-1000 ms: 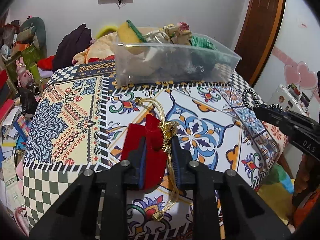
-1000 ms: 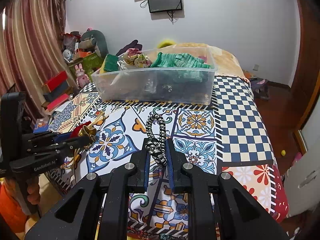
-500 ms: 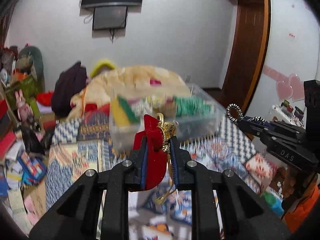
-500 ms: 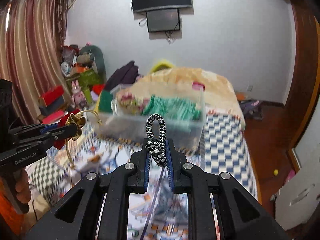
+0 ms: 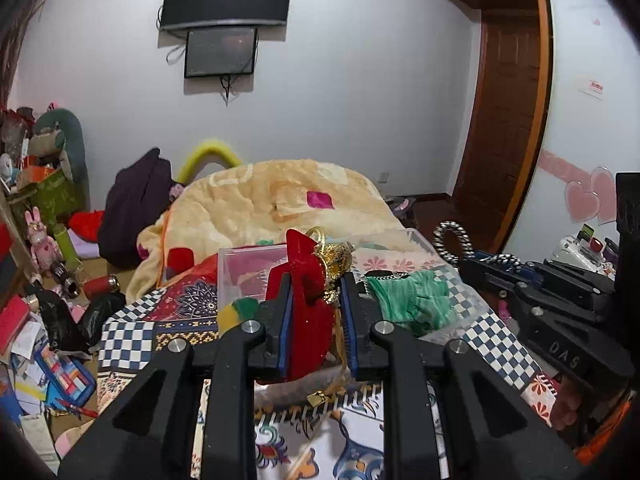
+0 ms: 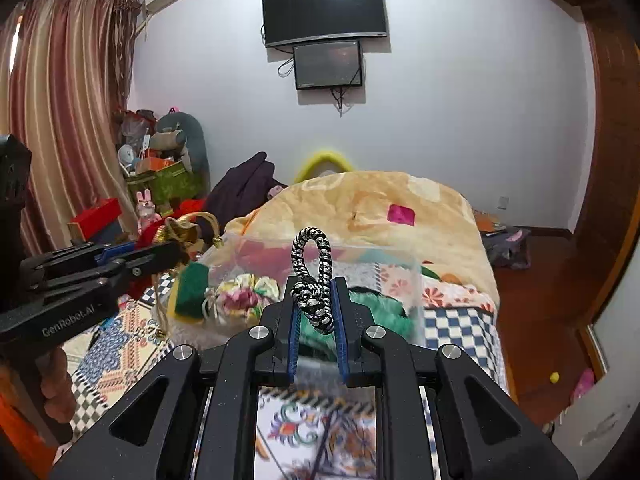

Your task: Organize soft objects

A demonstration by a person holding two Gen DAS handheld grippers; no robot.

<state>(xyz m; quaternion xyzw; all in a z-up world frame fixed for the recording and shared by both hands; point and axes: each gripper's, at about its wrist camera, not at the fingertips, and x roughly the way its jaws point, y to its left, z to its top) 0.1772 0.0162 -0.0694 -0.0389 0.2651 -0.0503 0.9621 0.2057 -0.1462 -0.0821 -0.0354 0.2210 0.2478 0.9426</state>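
a bed (image 6: 460, 320) covered by a patterned tile-print spread fills the lower part of both views, and a peach blanket (image 5: 264, 204) is heaped at its far end. on the spread a clear plastic bin (image 6: 416, 292) is seen, already holding a green knitted cloth (image 5: 416, 300), a yellow and green sponge (image 6: 190, 288) and a floral fabric bundle (image 6: 240, 296). a wall television (image 6: 324, 10) with a smaller screen under it hangs on the white wall beyond.

the left gripper (image 5: 316, 320) is raised above the near edge of the bin, and its jaws are closed to a narrow gap on a red velvet pouch (image 5: 304, 320). the pouch is squeezed between the blue pads, its top standing up past the fingertips, with a gold drawstring knot (image 5: 336, 260) bunched at its right side and a gold cord hanging down below the jaws.

the right gripper (image 6: 316, 312) is held beside it, also over the near side of the bin, and its jaws are pressed in on a black and white braided cord loop (image 6: 312, 276). the knotted lower part is pinched between the pads, while the loop stands upright above the fingertips. in each view the other gripper is seen at the side, level with the bin's rim.
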